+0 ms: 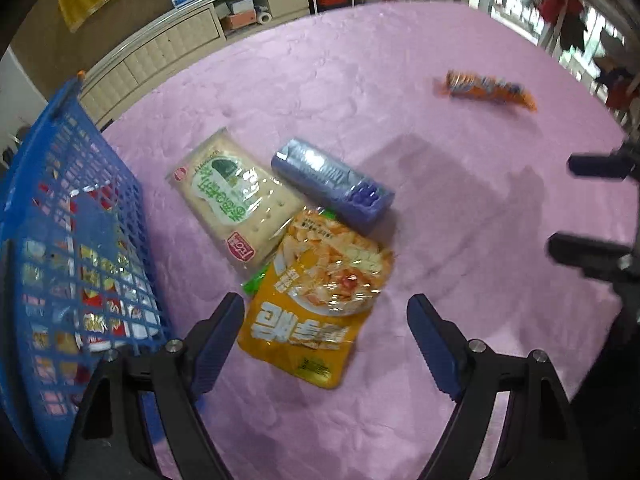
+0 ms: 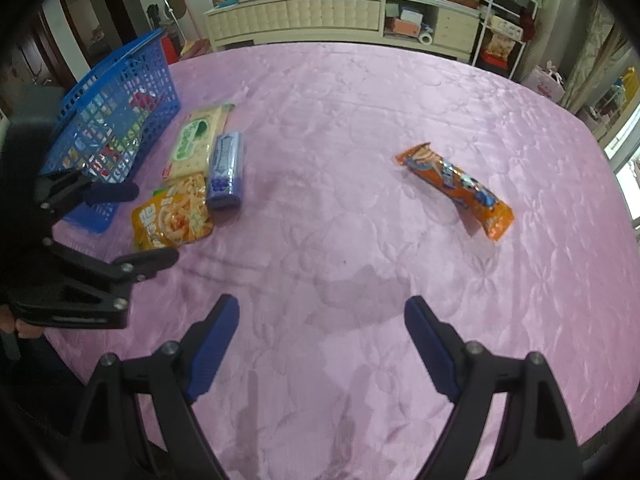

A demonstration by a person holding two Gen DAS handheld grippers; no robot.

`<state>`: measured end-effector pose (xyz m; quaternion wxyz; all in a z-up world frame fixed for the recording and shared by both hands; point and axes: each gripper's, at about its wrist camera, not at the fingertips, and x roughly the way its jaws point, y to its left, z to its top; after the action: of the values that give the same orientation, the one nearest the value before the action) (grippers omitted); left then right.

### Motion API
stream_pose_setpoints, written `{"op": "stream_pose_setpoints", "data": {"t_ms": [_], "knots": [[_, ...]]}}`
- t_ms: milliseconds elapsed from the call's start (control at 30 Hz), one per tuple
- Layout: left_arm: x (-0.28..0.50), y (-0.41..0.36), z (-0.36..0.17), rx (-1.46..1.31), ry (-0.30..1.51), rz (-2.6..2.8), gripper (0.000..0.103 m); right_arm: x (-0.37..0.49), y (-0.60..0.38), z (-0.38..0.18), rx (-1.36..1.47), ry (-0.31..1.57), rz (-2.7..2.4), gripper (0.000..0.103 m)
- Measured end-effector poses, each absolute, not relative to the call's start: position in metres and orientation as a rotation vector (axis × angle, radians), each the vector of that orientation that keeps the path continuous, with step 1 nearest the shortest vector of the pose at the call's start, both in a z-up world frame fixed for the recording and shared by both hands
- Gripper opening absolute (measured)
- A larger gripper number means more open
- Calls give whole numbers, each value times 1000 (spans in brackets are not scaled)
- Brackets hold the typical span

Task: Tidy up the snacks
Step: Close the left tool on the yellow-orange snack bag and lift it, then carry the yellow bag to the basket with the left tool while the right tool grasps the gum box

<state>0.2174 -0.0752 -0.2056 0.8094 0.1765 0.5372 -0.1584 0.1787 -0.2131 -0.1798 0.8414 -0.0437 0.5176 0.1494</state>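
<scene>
A yellow snack pouch (image 1: 316, 300) lies on the pink tablecloth, between and just ahead of my left gripper (image 1: 326, 316), which is open and empty. Behind it lie a cream cracker pack (image 1: 232, 196) and a purple-blue pack (image 1: 332, 184). An orange snack bar (image 1: 490, 90) lies far right. The blue basket (image 1: 68, 184) stands at the left with snacks inside. In the right wrist view my right gripper (image 2: 322, 320) is open and empty over bare cloth; the orange bar (image 2: 456, 190), pouch (image 2: 172, 212), cracker pack (image 2: 196, 140), purple pack (image 2: 226, 170), basket (image 2: 116, 108) and left gripper (image 2: 154, 224) show.
The pink tablecloth (image 2: 340, 120) covers a round table. A cream sideboard (image 2: 320, 12) with boxes stands behind it, a white shelf rack (image 2: 504, 20) at the back right. My right gripper's fingers (image 1: 592, 168) show at the right edge of the left wrist view.
</scene>
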Motion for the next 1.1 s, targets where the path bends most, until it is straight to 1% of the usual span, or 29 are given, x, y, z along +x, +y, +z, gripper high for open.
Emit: {"op": "stream_pose_setpoints", "data": {"t_ms": [67, 167, 233, 533, 600, 633, 667, 733, 767, 833, 933, 1100], "knots": [[222, -74, -211, 382, 1162, -325, 82, 180, -215, -182, -85, 1095, 323, 87], [232, -64, -218, 255, 1243, -365, 83, 183, -218, -185, -79, 1099, 326, 87], [232, -64, -216, 214, 1254, -376, 84, 185, -222, -187, -72, 1102, 322, 87], [213, -92, -214, 347, 1242, -481, 84, 187, -232, -196, -57, 1116, 308, 87], [215, -93, -213, 335, 1242, -475, 84, 187, -232, -197, -56, 1121, 308, 87], [216, -97, -211, 333, 1239, -472, 82, 187, -233, -198, -56, 1124, 307, 87], [215, -98, -210, 337, 1232, -474, 80, 187, -233, -199, -56, 1124, 307, 87], [218, -99, -206, 331, 1228, -492, 56, 188, -234, -200, -51, 1127, 305, 87], [217, -101, -204, 332, 1245, -494, 53, 189, -234, -200, -48, 1127, 304, 87], [213, -105, -202, 347, 1248, -490, 36, 190, -234, -201, -39, 1128, 302, 87], [200, -120, -199, 400, 1233, -483, 27, 191, -232, -201, -33, 1130, 303, 87], [187, -126, -191, 335, 1201, -468, 24, 193, -223, -200, -26, 1143, 327, 88]]}}
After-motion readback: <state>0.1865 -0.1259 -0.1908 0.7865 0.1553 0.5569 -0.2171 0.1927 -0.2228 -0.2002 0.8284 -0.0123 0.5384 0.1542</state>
